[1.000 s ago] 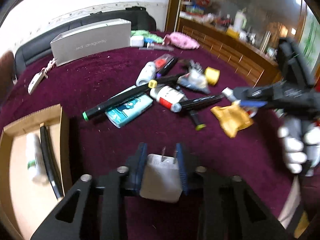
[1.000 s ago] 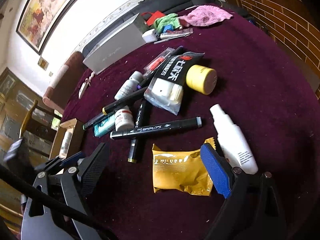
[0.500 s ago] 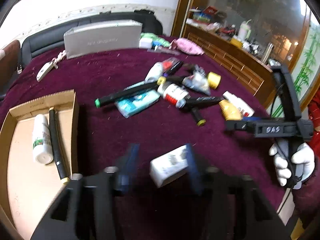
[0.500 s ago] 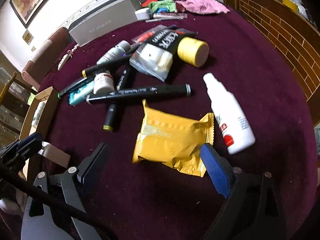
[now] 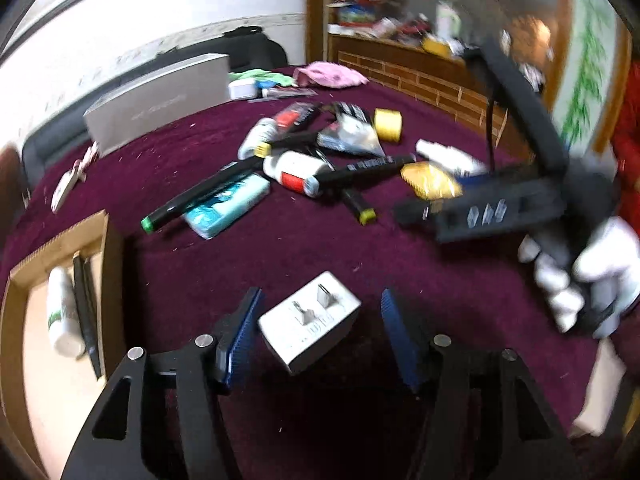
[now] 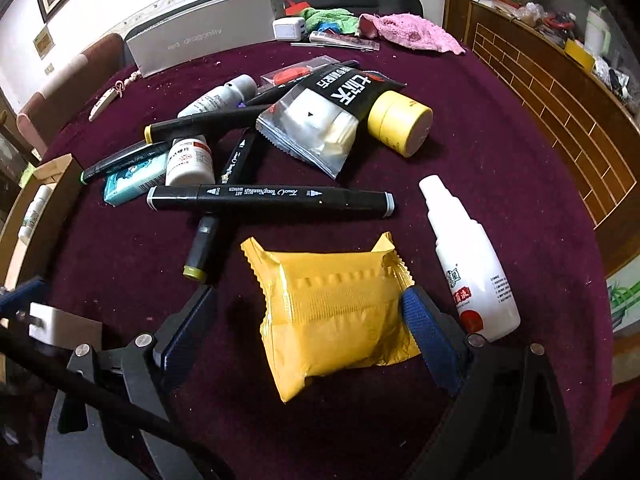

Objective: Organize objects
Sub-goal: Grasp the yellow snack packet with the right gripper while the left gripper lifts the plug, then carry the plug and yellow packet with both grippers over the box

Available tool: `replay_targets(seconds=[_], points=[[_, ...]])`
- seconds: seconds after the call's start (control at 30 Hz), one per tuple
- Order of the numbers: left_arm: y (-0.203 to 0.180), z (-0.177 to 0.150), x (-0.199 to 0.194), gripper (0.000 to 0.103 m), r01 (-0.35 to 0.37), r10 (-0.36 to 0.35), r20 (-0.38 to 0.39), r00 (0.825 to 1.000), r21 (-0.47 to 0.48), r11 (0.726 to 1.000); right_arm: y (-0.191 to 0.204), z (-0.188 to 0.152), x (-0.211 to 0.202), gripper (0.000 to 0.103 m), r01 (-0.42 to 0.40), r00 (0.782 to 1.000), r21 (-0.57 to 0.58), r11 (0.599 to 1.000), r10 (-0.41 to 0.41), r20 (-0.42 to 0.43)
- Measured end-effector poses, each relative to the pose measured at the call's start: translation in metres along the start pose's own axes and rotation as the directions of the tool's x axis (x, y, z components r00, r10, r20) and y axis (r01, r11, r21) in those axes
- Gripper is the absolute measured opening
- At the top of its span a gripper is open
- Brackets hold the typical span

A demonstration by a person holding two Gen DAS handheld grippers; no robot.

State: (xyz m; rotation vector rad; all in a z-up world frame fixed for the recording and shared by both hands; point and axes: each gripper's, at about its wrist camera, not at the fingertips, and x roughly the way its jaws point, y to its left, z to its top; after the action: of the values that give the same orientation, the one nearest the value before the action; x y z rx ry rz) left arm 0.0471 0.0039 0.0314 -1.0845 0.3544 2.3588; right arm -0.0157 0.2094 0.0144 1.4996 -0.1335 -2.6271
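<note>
Dark maroon cloth [image 6: 500, 128] covers a round table, with a brick-patterned wooden cabinet [image 6: 560, 92] along its far right edge and a grey box [image 6: 200, 40] at the far side. At the table's left edge an open cardboard box [image 5: 36, 344] is seen, holding a white bottle [image 5: 60, 316] and a black marker.

The left gripper [image 5: 316, 332] is shown with its jaws opening; a white plug adapter [image 5: 310, 322] lies between the blue pads, prongs up, and is touched by neither pad, though whether it rests on the cloth cannot be told.

The right gripper [image 6: 308, 320] is spread wide around a yellow foil packet [image 6: 336, 312] lying on the cloth. The right pad is just at the packet's crimped edge, while the left pad stands clear of it. A white spray bottle [image 6: 468, 264] lies just right of the packet.

Beyond the packet a heap is spread: a long black marker [image 6: 268, 198] lying across, a second marker under it, a white pill bottle [image 6: 188, 160], a teal pack [image 6: 134, 180], a clear pouch with a black header [image 6: 332, 116] and a yellow jar [image 6: 400, 122] on its side. A white-gloved hand [image 5: 580, 276] is seen holding the right gripper's handle.
</note>
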Motion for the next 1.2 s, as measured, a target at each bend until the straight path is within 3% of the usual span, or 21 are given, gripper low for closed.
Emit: replay_targets(seconds=[0.03, 0.1, 0.2, 0.27, 0.47, 0.73, 0.9, 1.07, 1.2], points=[[-0.003, -0.002, 0.006, 0.054, -0.010, 0.010, -0.013, 1.000, 0.013, 1.000, -0.001, 0.000, 0.000, 0.094, -0.010, 1.000, 0.011, 1.000, 0.010, 0.001], [-0.006, -0.003, 0.011, 0.040, -0.010, 0.010, -0.034, 0.999, 0.013, 1.000, -0.003, -0.002, -0.001, 0.094, -0.017, 1.000, 0.021, 1.000, 0.016, 0.011], [-0.002, -0.003, 0.001, 0.040, 0.043, -0.043, 0.000, 0.999, -0.032, 0.999, 0.002, -0.003, 0.001, 0.091, 0.014, 1.000, -0.014, 1.000, -0.014, 0.019], [-0.002, -0.004, -0.008, 0.040, 0.044, -0.043, 0.021, 0.999, -0.047, 0.998, 0.004, -0.002, -0.001, 0.063, 0.083, 0.996, -0.036, 0.996, -0.082, 0.033], [0.004, -0.005, -0.034, 0.040, 0.078, -0.069, 0.081, 0.994, -0.110, 0.991, -0.010, -0.003, -0.014, 0.046, -0.011, 0.999, 0.041, 0.999, 0.009, 0.046], [0.032, -0.017, -0.082, 0.040, 0.092, -0.057, 0.168, 0.984, -0.207, 0.974, -0.007, -0.005, -0.049, 0.043, -0.138, 0.986, 0.089, 0.986, 0.129, 0.101], [0.072, -0.030, -0.114, 0.040, 0.029, 0.033, 0.210, 0.977, -0.286, 0.958, 0.022, 0.005, -0.074, 0.043, -0.245, 0.962, 0.047, 0.968, 0.237, 0.135], [0.123, -0.047, -0.130, 0.040, -0.088, 0.158, 0.173, 0.972, -0.356, 0.930, 0.076, 0.022, -0.080, 0.043, -0.368, 0.924, -0.023, 0.930, 0.368, 0.100], [0.164, -0.058, -0.129, 0.040, -0.150, 0.212, 0.118, 0.970, -0.396, 0.906, 0.128, 0.036, -0.070, 0.043, -0.481, 0.874, -0.051, 0.875, 0.483, 0.042]])
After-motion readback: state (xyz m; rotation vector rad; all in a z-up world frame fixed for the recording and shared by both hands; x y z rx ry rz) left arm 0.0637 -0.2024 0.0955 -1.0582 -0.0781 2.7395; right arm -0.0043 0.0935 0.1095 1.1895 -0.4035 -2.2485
